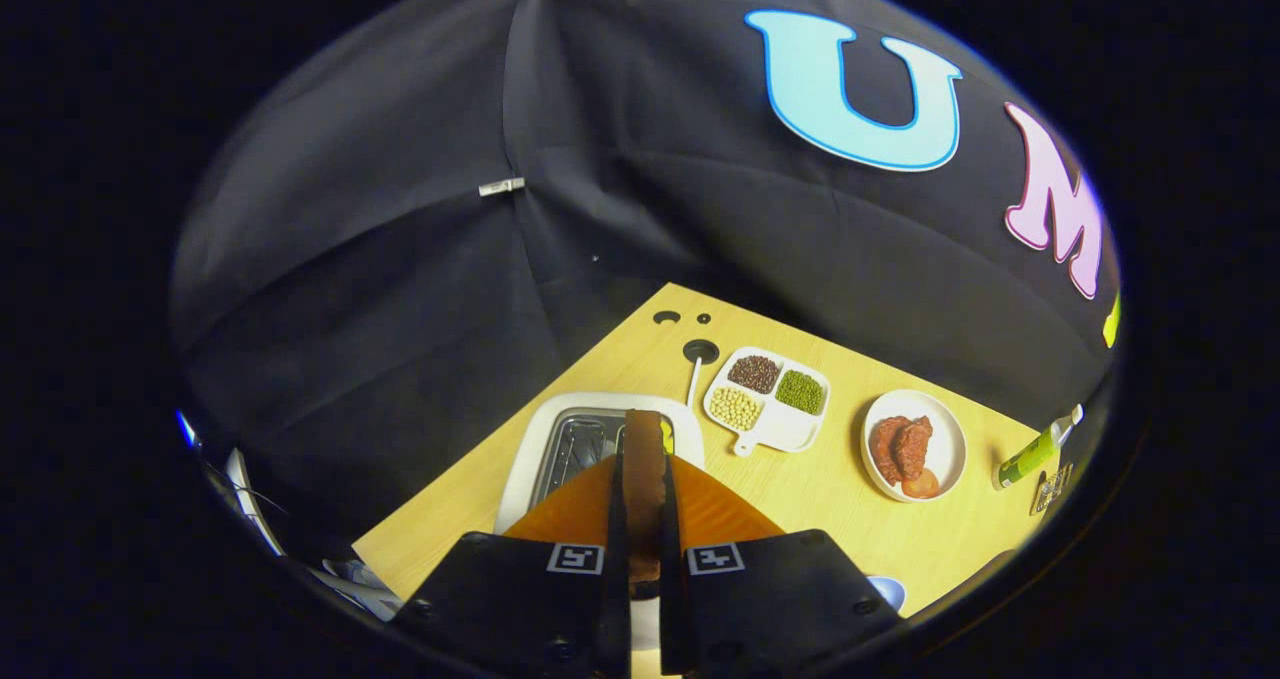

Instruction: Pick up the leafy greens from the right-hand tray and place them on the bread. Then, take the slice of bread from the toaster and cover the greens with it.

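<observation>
Bread slice (645, 479) stands on edge between your claw (645, 559) fingers, both pressing its faces, so you are pinching it with its browned crust toward the camera and its long axis running straight ahead along the fingers. Directly beyond and below it sits the white toaster (560, 439), its metal slots open to view, so the slice looks lifted just clear of the toaster, or nearly so; you cannot tell whether its lower edge is fully out. The coming move turns on one thing: where the bottom bread with the greens lies from here, and these are not to be seen ahead of the fingers, so judge that they sit below or behind the claw and plan to swing the slice away from the toaster and lay it flat. To the right of the toaster on the pale wooden desk (830, 499) stand a white divided dish (768, 396) of dried beans in three compartments, then a white plate (914, 446) with reddish-brown meat pieces, then a small green bottle (1035, 451) lying near the desk edge. Square marker tags sit on the claw body; no brand or legible writing shows on the toaster or bottle.
</observation>
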A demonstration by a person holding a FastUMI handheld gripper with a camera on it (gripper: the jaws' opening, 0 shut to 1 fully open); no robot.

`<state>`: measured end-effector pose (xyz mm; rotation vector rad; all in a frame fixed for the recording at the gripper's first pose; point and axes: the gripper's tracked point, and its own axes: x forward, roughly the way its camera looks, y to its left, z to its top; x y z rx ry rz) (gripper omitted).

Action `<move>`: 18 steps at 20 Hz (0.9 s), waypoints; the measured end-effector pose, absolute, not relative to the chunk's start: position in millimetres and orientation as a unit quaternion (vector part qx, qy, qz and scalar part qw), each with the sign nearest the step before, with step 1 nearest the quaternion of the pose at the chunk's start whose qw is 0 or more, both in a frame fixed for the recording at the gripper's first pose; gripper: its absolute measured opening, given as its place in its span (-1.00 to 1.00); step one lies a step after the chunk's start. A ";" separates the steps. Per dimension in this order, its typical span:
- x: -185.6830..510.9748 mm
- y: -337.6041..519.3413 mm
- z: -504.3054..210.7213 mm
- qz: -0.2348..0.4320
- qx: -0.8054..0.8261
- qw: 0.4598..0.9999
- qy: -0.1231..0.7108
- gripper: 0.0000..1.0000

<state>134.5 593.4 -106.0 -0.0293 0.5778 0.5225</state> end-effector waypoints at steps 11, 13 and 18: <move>93.9 479.8 -30.0 0.230 0.042 0.946 0.226 -0.69; 83.4 445.1 -35.5 0.208 0.042 0.950 0.228 -0.69; 54.2 371.1 -83.8 0.145 0.054 0.955 0.252 -0.69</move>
